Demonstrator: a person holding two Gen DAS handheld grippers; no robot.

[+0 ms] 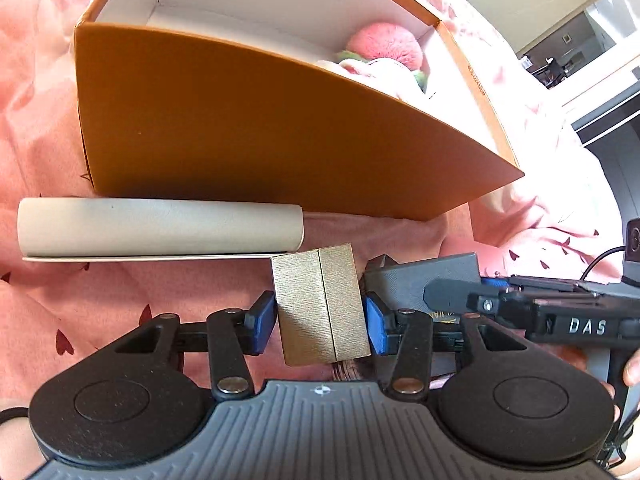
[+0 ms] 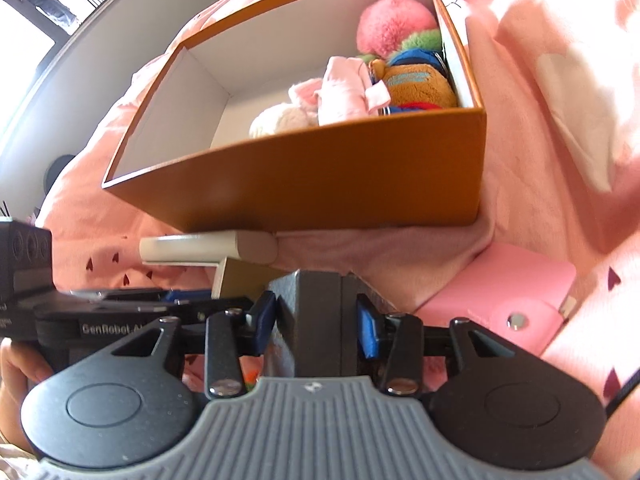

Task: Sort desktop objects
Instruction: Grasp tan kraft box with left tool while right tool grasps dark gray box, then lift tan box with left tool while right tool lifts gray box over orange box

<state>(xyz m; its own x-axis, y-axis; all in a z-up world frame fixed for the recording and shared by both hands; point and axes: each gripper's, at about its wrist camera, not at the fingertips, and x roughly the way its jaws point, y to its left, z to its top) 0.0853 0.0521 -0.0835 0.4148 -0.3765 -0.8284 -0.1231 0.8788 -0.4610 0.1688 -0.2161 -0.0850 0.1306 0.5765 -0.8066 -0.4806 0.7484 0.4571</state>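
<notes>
A small gold textured box sits upright between the blue pads of my left gripper, which is shut on its two sides, above the pink cloth. My right gripper is shut on a dark grey box, with a pad against each side face. In the left wrist view the grey box hangs just right of the gold one. Behind both stands an open orange carton with white inner walls. Its right end holds several plush toys. The left part of the orange carton has bare floor.
A pale grey rolled pad lies along the carton's near wall. A pink snap-button case rests on the heart-print pink cloth at the right. A person's fingers grip the other handle. Room furniture shows beyond the cloth.
</notes>
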